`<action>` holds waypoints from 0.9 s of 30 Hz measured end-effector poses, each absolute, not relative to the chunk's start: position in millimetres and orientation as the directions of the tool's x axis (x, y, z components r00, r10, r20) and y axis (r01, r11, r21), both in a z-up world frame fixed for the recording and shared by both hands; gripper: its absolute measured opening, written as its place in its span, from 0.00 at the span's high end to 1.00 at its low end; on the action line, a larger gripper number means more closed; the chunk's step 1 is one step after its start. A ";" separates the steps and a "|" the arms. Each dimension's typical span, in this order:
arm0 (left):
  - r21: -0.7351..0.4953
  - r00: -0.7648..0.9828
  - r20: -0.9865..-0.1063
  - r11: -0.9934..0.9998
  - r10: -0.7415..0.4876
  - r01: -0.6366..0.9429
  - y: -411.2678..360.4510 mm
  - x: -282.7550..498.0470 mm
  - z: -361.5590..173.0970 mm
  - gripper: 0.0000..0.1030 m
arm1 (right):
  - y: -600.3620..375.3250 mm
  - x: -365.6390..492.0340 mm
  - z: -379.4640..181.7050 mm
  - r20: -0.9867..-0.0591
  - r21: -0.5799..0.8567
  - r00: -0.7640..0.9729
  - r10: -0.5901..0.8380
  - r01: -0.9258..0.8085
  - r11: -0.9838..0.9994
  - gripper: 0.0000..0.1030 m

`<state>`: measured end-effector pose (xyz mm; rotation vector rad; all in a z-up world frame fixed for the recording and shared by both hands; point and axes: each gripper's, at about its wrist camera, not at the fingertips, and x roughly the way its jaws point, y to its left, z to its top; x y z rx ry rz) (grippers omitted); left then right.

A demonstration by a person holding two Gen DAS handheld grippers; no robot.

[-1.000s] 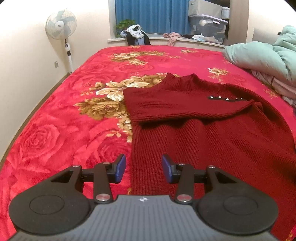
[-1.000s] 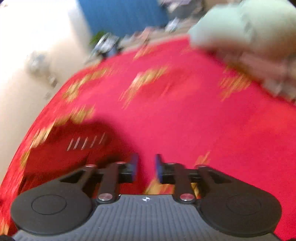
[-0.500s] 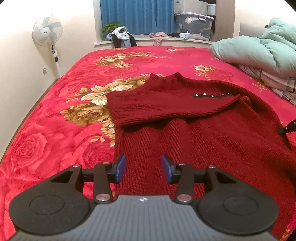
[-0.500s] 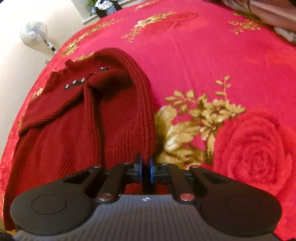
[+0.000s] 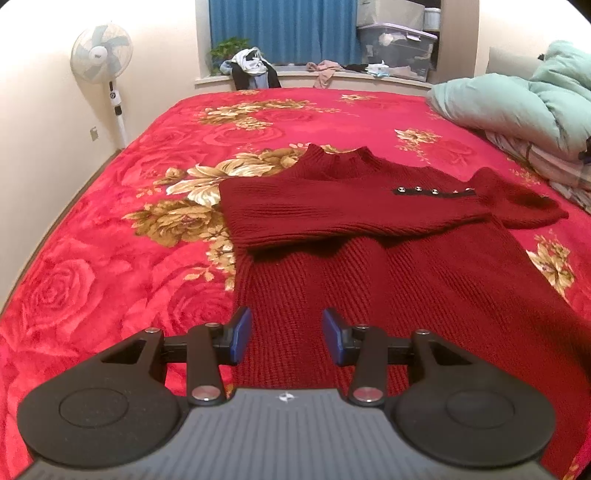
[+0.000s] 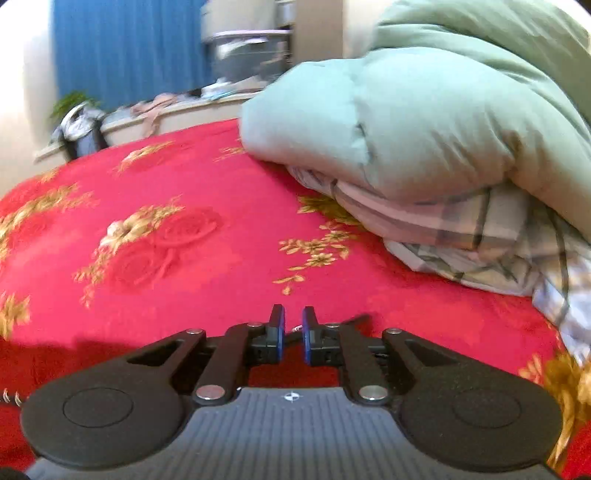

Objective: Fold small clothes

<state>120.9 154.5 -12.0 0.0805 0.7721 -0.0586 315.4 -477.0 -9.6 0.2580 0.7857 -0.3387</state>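
A: Two views to check, starting with your left wrist. Where is the garment?

B: Your dark red ribbed knit sweater [image 5: 369,236] lies flat on the bed with its red, gold-flowered blanket [image 5: 110,236]. One sleeve is folded across the chest, its cuff with a row of small metal buttons [image 5: 436,191] pointing right. Your left gripper [image 5: 287,339] hangs over the sweater's lower left part, released, blue pads [image 5: 242,334] well apart with nothing between them.

A: And behind it?

B: A white standing fan [image 5: 101,55] by the wall, blue curtains [image 5: 284,31], and a pale green duvet [image 5: 517,107] at the right edge.

A: Now your right wrist.

B: Your right gripper [image 6: 293,334] points toward the duvet, which rests on folded plaid bedding [image 6: 480,240]. Its jaws have just been opening slightly; a narrow gap shows and nothing is gripped. A dark red strip, probably the sweater, shows at the lower left edge.
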 end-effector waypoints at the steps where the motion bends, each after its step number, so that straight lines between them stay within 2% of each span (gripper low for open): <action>1: 0.053 0.717 -0.697 0.995 -0.025 0.087 153.8 120.9 -12.0 0.54 | -465.7 308.0 -10.4 -0.716 0.152 0.682 -0.149 0.360 0.921 0.89; 4: 0.059 0.719 -0.694 0.994 -0.029 0.097 151.3 119.8 -12.7 0.54 | -416.7 284.3 -12.8 -0.698 0.203 0.716 -0.026 0.232 0.951 0.89; 9: 0.035 0.735 -0.676 0.994 -0.052 0.102 149.1 116.6 -8.6 0.53 | -347.0 238.3 -10.8 -0.658 0.404 0.721 0.216 0.096 0.910 0.89; 10: 0.033 0.738 -0.672 0.994 -0.055 0.104 148.6 116.2 -8.1 0.53 | -334.9 231.3 -14.2 -0.660 0.422 0.708 0.251 0.073 0.903 0.86; 14: 0.001 0.712 -0.700 0.996 -0.060 0.085 154.4 117.7 -14.0 0.47 | -294.2 211.4 -53.2 -0.767 0.365 0.577 0.281 0.033 0.930 0.76; 16: -0.034 0.670 -0.740 0.998 -0.057 0.048 164.3 119.7 -22.1 0.47 | -290.6 208.2 -88.9 -0.841 0.362 0.456 0.291 0.075 0.929 0.75; 18: -0.064 0.612 -0.789 0.998 -0.049 -0.002 177.6 120.0 -33.1 0.47 | -292.3 198.6 -111.3 -0.873 0.362 0.390 0.293 0.117 0.925 0.75; 23: -0.132 0.530 -0.845 0.988 -0.069 -0.081 209.1 105.8 -52.8 0.47 | -281.1 186.6 -121.5 -0.869 0.406 0.343 0.355 0.088 0.910 0.69; 27: -0.218 0.443 -0.884 0.970 -0.149 -0.109 219.7 98.0 -77.6 0.48 | -274.4 181.0 -124.1 -0.861 0.409 0.347 0.372 0.039 0.912 0.67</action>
